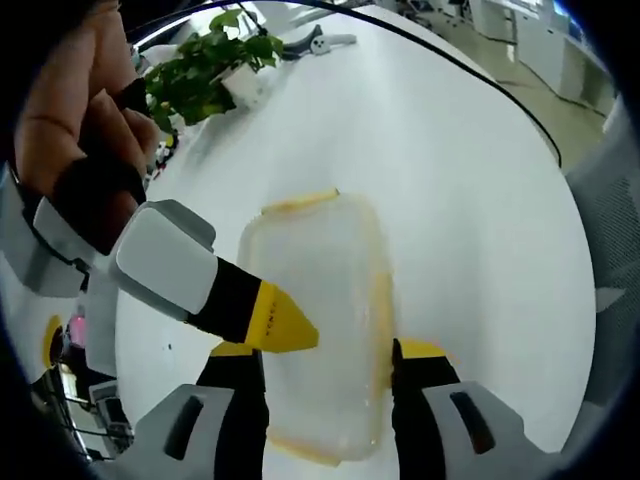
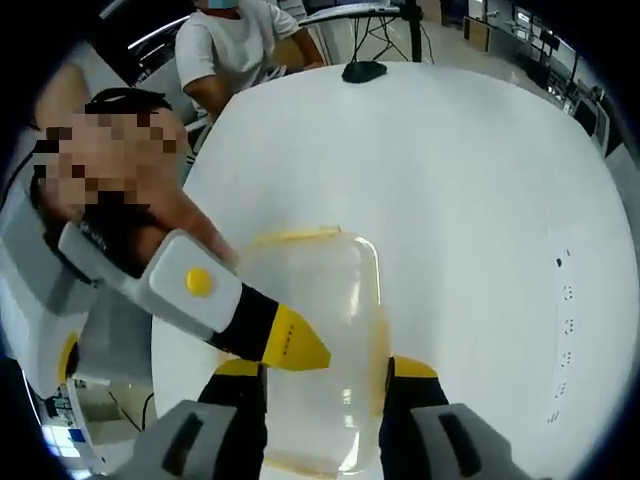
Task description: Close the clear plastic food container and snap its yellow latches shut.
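Nearest in the left gripper view, the left gripper (image 1: 325,350) has its jaws apart, one on each side of the near end of the container (image 1: 320,270). Whether they press its walls or only flank it, I cannot tell. The container lies flat on the white table (image 1: 470,180), and its lid looks laid on top. Its long axis runs straight away from the jaws, so the long sides line up with them. A yellow side latch (image 1: 381,315) runs along the container's right long edge, just ahead of the right-hand jaw. An end latch (image 1: 300,203) sits at the container's far short edge. I cannot tell whether either is snapped down. The right gripper (image 1: 288,328) comes in from the container's left, held by a hand (image 1: 70,120). Its yellow tip rests over the near left part of the lid, and side-on its jaws cannot be read there. The right gripper view shows its own jaws apart, flanking the container's near end the same way. By my reading the side latch is closest to a jaw, so it seems the handier first press. Beyond the container's far end stands a potted plant (image 1: 210,60).
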Demonstrator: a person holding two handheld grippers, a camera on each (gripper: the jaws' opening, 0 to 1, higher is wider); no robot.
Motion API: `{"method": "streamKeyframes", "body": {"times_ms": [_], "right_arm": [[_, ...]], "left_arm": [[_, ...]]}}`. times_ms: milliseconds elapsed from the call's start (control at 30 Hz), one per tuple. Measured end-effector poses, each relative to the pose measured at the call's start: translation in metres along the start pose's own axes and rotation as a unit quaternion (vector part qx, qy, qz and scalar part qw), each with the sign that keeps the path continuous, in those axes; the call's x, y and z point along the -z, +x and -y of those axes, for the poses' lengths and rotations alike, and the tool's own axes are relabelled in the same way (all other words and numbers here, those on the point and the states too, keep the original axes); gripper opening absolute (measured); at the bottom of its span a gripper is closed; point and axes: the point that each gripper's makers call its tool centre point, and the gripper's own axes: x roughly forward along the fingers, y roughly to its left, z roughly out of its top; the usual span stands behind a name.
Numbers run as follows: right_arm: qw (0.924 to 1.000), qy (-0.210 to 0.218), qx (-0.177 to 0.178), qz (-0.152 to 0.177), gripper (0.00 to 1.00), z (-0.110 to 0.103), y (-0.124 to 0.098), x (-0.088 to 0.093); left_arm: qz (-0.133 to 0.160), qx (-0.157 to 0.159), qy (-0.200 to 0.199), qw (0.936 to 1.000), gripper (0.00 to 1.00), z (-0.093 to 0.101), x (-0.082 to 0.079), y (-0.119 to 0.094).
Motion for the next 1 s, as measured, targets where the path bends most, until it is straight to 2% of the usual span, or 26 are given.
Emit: {"method": "streamKeyframes", "body": {"times_ms": [400, 733, 767, 833, 1000], "right_arm": [[0.9999, -0.005, 0.004, -0.008, 0.43, 0.0003, 0.0008, -0.0006], [0.9999, 0.004, 0.005, 0.013, 0.45, 0.0008, -0.0014, -0.0006], [0.9999, 0.003, 0.005, 0.016, 0.45, 0.0004, -0.002, -0.0004], [0.9997, 0.009, 0.007, 0.02, 0.45, 0.0007, -0.002, -0.0005], [0.9996, 0.016, 0.015, 0.019, 0.45, -0.0009, -0.0029, -0.0013]], "left_arm": [[0.005, 0.0, -0.002, 1.0, 0.46, 0.0003, -0.0003, -0.0007], [0.003, -0.002, 0.01, 0.9999, 0.48, 0.0004, -0.0009, -0.0018], [0.004, 0.001, 0.009, 0.9999, 0.48, 0.0002, -0.0014, -0.0015], [0.014, 0.015, -0.019, 0.9996, 0.49, -0.0003, -0.0047, -0.0034], [0.012, 0.012, -0.009, 0.9998, 0.49, 0.0003, -0.0046, -0.0032]]}}
